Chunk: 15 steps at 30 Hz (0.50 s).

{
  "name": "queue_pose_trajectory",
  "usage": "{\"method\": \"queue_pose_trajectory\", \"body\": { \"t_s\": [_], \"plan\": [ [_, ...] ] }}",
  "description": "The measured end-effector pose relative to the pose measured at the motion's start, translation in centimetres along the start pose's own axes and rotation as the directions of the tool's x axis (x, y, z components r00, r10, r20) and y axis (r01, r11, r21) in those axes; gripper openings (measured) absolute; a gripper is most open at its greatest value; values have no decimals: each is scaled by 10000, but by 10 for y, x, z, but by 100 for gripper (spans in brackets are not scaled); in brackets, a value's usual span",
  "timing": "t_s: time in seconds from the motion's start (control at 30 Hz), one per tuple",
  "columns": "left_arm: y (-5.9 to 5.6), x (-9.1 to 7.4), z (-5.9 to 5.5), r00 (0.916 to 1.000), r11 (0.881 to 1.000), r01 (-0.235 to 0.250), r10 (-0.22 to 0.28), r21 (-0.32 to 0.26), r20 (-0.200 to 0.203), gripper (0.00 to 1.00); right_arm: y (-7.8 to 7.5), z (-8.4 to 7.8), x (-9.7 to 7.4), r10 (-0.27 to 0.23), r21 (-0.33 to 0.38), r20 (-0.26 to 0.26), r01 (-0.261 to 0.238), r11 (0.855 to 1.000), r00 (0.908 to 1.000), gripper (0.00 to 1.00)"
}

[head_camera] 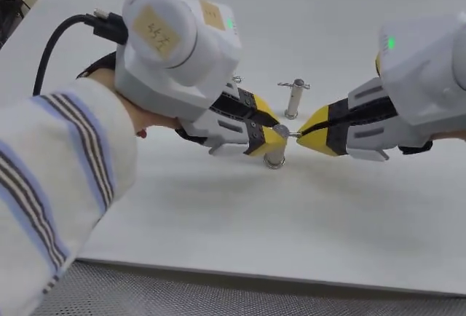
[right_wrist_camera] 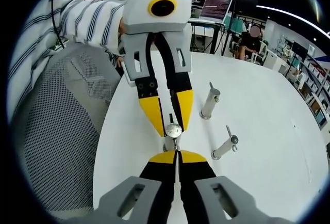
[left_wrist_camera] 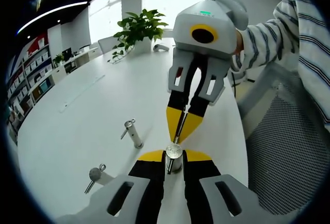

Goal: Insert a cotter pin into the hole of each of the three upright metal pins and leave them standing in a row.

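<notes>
Pin (head_camera: 274, 157) stands near centre, clamped upright by the left gripper (head_camera: 269, 140). Right gripper (head_camera: 306, 135), pinched shut on the cotter pin (left_wrist_camera: 179, 133), sits just right of it, with the cotter's long axis level and aimed leftward at the head.

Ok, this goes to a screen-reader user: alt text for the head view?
Two grippers meet tip to tip over a white table: the left gripper clamps an upright pin while the right gripper holds a cotter pin at its top. A second pin, with a cotter pin through it, stands behind.
</notes>
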<state>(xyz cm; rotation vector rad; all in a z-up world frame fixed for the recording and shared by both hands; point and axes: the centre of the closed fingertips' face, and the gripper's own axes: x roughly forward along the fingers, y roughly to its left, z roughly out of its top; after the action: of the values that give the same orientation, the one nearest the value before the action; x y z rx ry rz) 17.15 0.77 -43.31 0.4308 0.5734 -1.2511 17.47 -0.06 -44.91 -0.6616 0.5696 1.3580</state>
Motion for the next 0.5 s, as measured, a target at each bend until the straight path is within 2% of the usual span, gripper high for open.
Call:
{"method": "queue_pose_trajectory", "body": {
  "t_s": [0.13, 0.2, 0.3, 0.43, 0.5],
  "plan": [
    [0, 0, 0, 10000, 10000, -47, 48, 69, -31, 10, 3, 6, 2, 37, -72, 134, -36, 10000, 9999, 0],
    [0, 1, 0, 10000, 10000, -73, 73, 62, -56, 10, 2, 5, 3, -4, -266, -2, 4, 9996, 10000, 0],
    [0, 1, -1, 9999, 10000, -85, 85, 0, -89, 10, 2, 4, 3, 4, -26, -15, -4, 10000, 10000, 0],
    [0, 2, -1, 9999, 9992, -118, 122, 376, -104, 10, 2, 4, 1, -72, 180, 56, 71, 9998, 10000, 0],
    [0, 1, 0, 9999, 9993, -144, 147, 344, -74, 10, 1, 3, 0, -146, 297, 106, 143, 9995, 9998, 0]
  ]
}}
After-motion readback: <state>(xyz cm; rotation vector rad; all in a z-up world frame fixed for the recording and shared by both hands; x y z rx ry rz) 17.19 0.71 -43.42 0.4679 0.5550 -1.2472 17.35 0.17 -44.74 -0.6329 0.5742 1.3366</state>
